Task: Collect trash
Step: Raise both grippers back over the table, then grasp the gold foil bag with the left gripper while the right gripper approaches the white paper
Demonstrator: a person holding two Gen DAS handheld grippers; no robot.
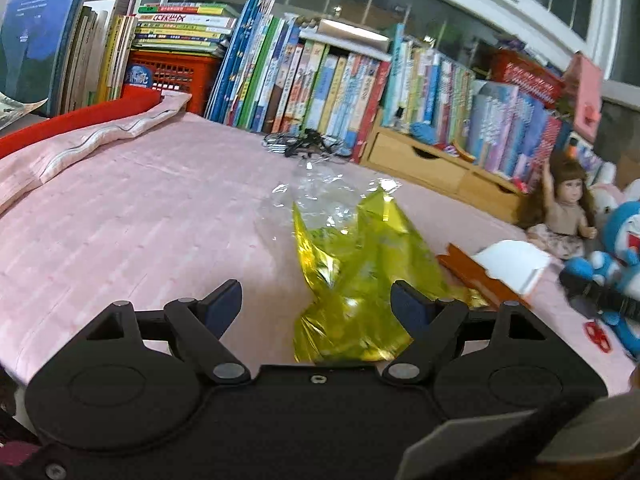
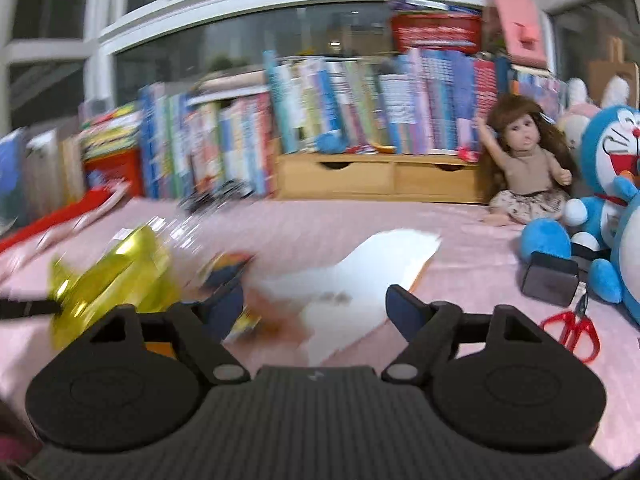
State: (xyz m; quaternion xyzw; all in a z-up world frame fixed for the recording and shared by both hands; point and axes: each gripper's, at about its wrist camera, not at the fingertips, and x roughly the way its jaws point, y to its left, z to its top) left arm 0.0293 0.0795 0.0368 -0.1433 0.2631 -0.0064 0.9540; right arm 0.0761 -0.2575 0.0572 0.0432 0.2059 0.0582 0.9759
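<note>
Left hand-held gripper (image 1: pixel 316 300) gapes wide over the yellow foil wrapper (image 1: pixel 352 280), gripping nothing. Only the right view catches red scissors (image 2: pixel 572 334); right hand-held gripper (image 2: pixel 316 308) wide too, empty above white paper (image 2: pixel 360 280).

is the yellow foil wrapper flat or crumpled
Crumpled: the yellow foil wrapper stands up off the pink bedcover in sharp creases and peaks, with clear cellophane bunched behind it.

white paper (image 2: pixel 360 276), yellow foil wrapper (image 2: pixel 116 276), red scissors (image 2: pixel 576 330)
</note>
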